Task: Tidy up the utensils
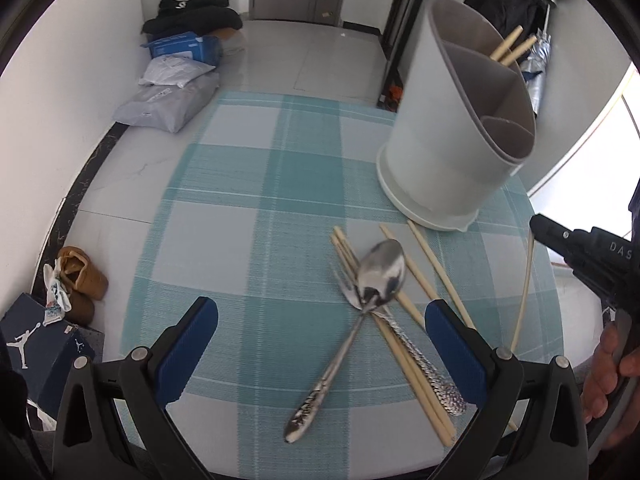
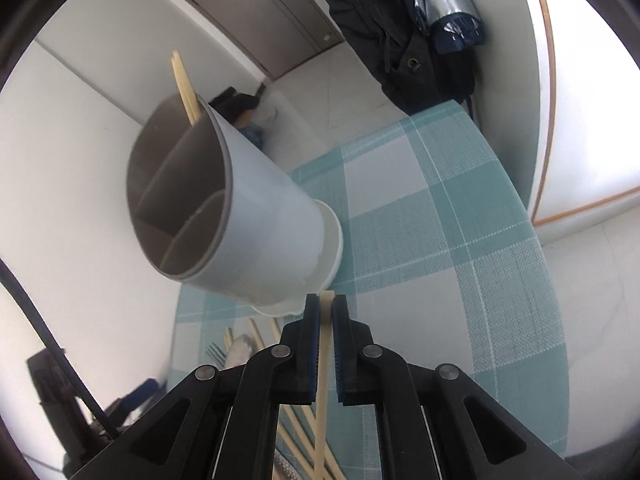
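Note:
A grey divided utensil holder [image 1: 456, 120] stands on the checked teal tablecloth [image 1: 240, 216] with two chopsticks [image 1: 514, 46] in its far compartment. In front of it lie a metal spoon [image 1: 372, 284], a fork [image 1: 424, 360] and several loose chopsticks [image 1: 424, 268]. My left gripper [image 1: 320, 344] hovers open above the spoon and fork. My right gripper [image 2: 327, 306] is shut on one chopstick [image 2: 322, 392], which hangs down from it; this gripper [image 1: 538, 224] also shows at the right edge of the left wrist view, beside the holder [image 2: 240, 208].
Shoes [image 1: 82, 280], a shoe box [image 1: 36, 348], parcels [image 1: 172, 96] and dark clothes [image 1: 192, 14] lie on the floor left of the table. A dark bag [image 2: 392, 28] and folded umbrella [image 2: 448, 4] hang behind the table. A hand [image 1: 612, 376] holds the right gripper.

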Motion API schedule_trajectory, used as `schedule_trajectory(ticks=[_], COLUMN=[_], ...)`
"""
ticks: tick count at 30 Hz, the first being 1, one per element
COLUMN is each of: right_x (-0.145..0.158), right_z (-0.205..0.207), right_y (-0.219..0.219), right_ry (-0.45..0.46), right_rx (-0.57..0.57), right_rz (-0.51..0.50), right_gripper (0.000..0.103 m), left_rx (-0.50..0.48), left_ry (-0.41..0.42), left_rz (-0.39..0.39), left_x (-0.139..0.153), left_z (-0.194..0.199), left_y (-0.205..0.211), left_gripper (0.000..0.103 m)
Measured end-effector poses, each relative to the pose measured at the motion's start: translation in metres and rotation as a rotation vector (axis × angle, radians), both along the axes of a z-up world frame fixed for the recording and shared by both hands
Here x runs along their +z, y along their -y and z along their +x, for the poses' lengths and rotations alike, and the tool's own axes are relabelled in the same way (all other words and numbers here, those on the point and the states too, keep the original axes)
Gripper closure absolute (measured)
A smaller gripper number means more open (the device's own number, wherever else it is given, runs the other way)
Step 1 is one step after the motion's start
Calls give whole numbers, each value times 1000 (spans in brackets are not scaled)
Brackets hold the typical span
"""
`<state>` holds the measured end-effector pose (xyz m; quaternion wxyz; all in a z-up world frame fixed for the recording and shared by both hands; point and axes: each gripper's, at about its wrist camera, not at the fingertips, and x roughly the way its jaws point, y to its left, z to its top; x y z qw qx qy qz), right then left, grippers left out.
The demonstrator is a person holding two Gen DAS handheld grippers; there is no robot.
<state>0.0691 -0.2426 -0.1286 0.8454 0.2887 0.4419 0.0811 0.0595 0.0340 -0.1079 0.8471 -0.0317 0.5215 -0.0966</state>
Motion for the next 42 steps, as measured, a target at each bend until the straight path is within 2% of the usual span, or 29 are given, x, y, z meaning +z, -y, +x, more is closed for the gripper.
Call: schedule_trajectory(ticks=[5, 8, 10, 12, 16, 23, 25, 27, 31, 42], right_x=[4, 11, 11, 12, 11, 13, 13, 14, 16, 18], right_z=[-8, -8, -9, -11, -10, -13, -13, -13, -14, -14], right_y=[16, 18, 18, 18, 21, 22, 21, 20, 17, 18], right_ry=[35, 51, 59, 61, 73, 80, 80, 84, 91, 97], right_rx=[-19, -25, -26, -29, -34, -33, -32, -31, -24, -25], right_rz=[60, 35, 39, 39, 50, 70, 72, 71, 65, 57], right_gripper=[98, 98, 98, 98, 98, 98, 98, 98, 98, 98], left_rx=[-70, -146, -193, -239, -256, -267, -270, -255, -239, -159], left_ry=[-28, -36, -54, -88, -150, -200, -215, -216, -211, -213], left_rz=[57, 111, 159, 176, 197, 186, 182, 168, 167, 61], left_x=[-2, -4, -8, -14, -24, -28, -31, -30, -27, -28], left_z=[10, 20, 22, 24, 29, 40, 42, 44, 46, 56], left_y=[22, 40, 48, 53, 53, 54, 53, 53, 51, 38], left_gripper=[6, 14, 27, 34, 38, 39, 52, 55, 74, 77])
